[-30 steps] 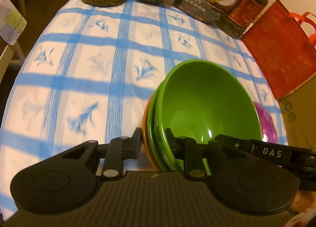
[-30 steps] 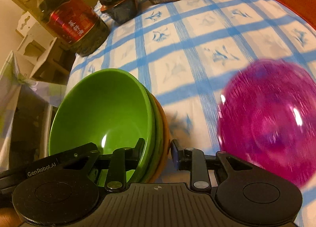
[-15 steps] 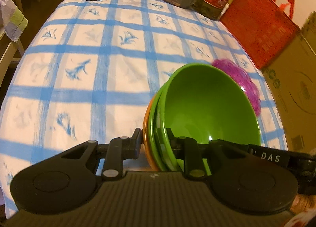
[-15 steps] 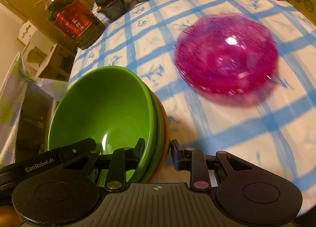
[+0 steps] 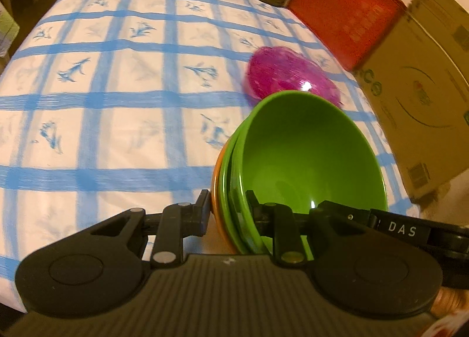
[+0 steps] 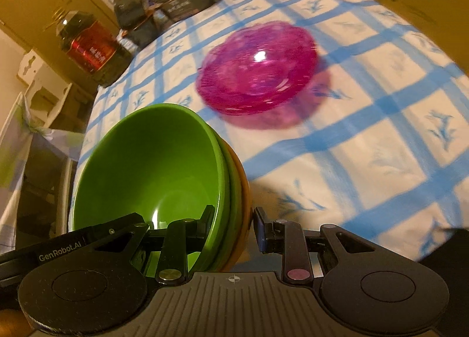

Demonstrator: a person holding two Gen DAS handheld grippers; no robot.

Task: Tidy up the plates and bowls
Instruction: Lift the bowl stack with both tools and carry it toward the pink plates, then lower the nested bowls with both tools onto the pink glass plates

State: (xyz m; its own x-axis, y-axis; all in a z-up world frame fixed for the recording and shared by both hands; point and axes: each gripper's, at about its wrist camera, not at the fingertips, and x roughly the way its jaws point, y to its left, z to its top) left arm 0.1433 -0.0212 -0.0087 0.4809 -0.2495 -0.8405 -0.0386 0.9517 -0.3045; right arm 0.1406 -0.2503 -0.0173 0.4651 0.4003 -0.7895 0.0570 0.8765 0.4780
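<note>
Left wrist view: both grippers—left gripper (image 5: 228, 208) and right gripper (image 6: 233, 219)—clench the bowl stack (image 5: 296, 167); level it before nesting toward the magenta bowl (image 5: 290, 76) at 1 o'clock.

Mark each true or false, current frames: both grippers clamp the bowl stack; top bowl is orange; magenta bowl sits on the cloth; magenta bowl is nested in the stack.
1. Left gripper and right gripper both clamp the bowl stack. True.
2. The top bowl is orange. False: the green bowl is on top; the orange bowl is outermost.
3. The magenta bowl sits on the checked tablecloth. True.
4. The magenta bowl is nested in the stack. False: it sits apart.
</note>
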